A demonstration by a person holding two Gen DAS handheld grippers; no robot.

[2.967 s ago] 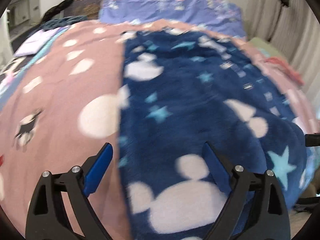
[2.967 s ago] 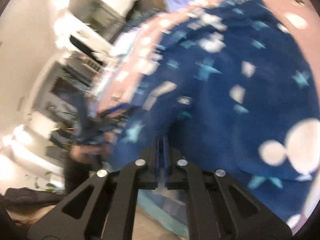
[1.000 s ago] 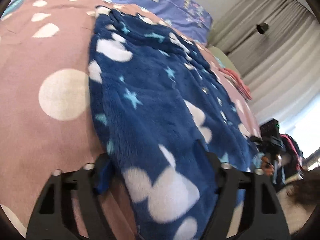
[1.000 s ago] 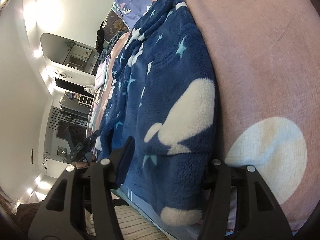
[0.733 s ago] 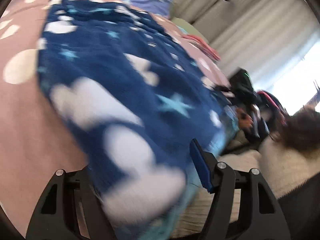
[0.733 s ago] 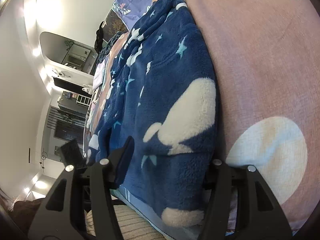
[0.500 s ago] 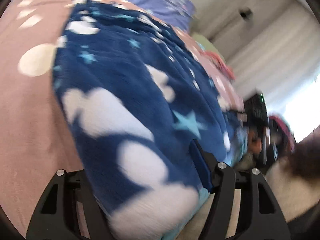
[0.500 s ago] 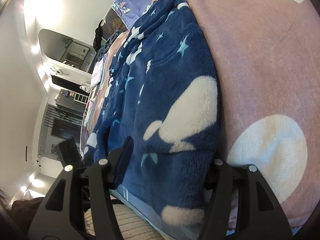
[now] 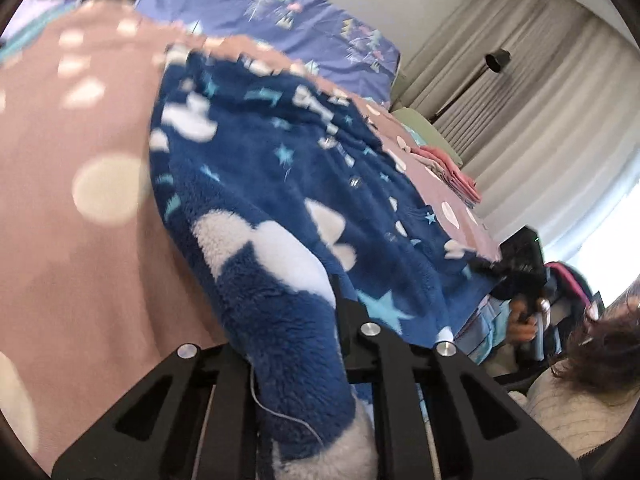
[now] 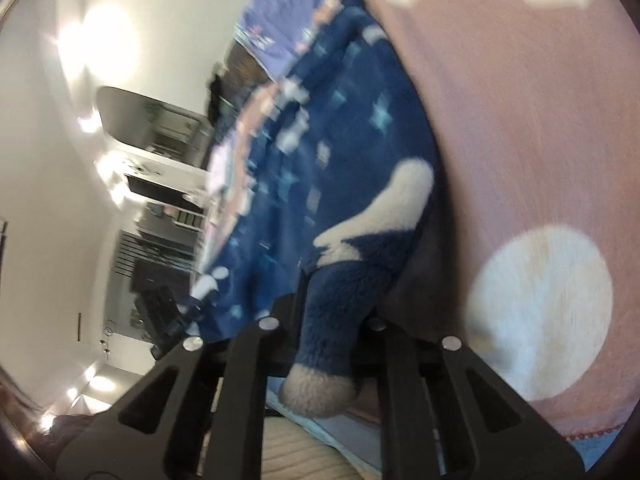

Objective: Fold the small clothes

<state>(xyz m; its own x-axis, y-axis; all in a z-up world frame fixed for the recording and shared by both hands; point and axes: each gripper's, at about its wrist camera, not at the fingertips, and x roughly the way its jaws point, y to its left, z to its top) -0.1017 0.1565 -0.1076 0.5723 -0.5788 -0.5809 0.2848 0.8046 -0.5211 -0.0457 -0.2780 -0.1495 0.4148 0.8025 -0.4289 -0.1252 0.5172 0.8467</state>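
Fleece garment point(image 9: 256, 184), navy with white shapes and pale stars, spread on pink dotted bedspread point(image 9: 72, 264), my left hand-held gripper point(image 9: 316, 320) and right hand-held gripper point(image 10: 336, 312) each just clamped onto a near hem corner.

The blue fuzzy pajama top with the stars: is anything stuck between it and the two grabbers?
No. Both grabbers have just closed straight on the blue fleece top: the left gripper pinches one near corner, the right gripper the other. Only the pink spotted bedspread lies underneath it.
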